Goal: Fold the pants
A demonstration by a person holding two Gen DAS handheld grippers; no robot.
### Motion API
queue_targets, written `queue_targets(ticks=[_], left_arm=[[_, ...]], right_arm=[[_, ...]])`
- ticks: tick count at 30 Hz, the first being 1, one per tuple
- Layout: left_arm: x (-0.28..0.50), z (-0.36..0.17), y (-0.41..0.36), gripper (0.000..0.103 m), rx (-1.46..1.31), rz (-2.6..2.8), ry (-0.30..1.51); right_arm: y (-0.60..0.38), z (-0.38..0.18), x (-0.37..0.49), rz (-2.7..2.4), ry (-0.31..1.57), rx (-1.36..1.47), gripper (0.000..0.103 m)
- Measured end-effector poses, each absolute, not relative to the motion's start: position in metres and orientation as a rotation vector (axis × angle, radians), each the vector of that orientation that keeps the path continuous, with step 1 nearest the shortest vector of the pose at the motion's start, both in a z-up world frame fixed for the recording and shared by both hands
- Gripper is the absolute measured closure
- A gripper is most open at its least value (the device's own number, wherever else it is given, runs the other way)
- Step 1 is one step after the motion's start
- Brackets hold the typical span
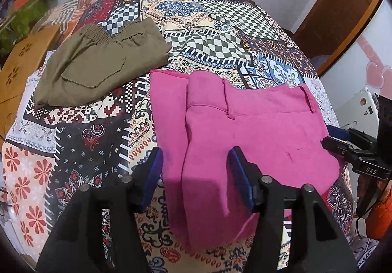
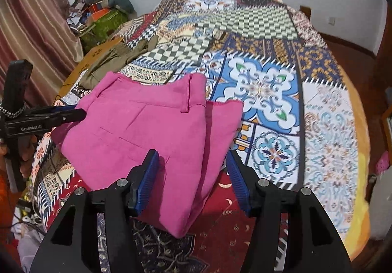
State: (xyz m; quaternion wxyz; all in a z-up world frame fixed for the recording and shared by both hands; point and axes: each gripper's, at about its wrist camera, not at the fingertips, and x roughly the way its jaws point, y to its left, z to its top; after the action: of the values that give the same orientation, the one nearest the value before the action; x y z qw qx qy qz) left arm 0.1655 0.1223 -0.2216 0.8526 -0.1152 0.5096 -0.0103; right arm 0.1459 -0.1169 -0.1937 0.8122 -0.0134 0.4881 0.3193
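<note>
Pink pants (image 1: pixel 245 135) lie folded on the patterned bedspread (image 1: pixel 93 130), waistband with belt loops on top. They also show in the right wrist view (image 2: pixel 147 130). My left gripper (image 1: pixel 196 162) is open, its blue pads straddling the near left part of the pants, holding nothing. My right gripper (image 2: pixel 192 165) is open over the near right edge of the pants. In the left wrist view the right gripper (image 1: pixel 330 143) reaches in at the pants' right edge. In the right wrist view the left gripper (image 2: pixel 78 113) sits at their left edge.
Folded olive-green pants (image 1: pixel 98 67) lie on the bed to the far left, also seen in the right wrist view (image 2: pixel 115 59). A cardboard box (image 1: pixel 22 69) and a pile of bags (image 2: pixel 103 15) stand left of the bed. A wooden door (image 1: pixel 343 8) is at the right.
</note>
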Motion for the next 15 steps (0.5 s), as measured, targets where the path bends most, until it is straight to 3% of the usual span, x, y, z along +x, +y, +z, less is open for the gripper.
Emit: queue_targets(ticks=[15], left_arm=[[0.182,-0.238,0.144,0.029,-0.408,-0.045,1.078]], right_arm=[[-0.125,-0.215,0.165,0.711,1.129,0.118,0.038]])
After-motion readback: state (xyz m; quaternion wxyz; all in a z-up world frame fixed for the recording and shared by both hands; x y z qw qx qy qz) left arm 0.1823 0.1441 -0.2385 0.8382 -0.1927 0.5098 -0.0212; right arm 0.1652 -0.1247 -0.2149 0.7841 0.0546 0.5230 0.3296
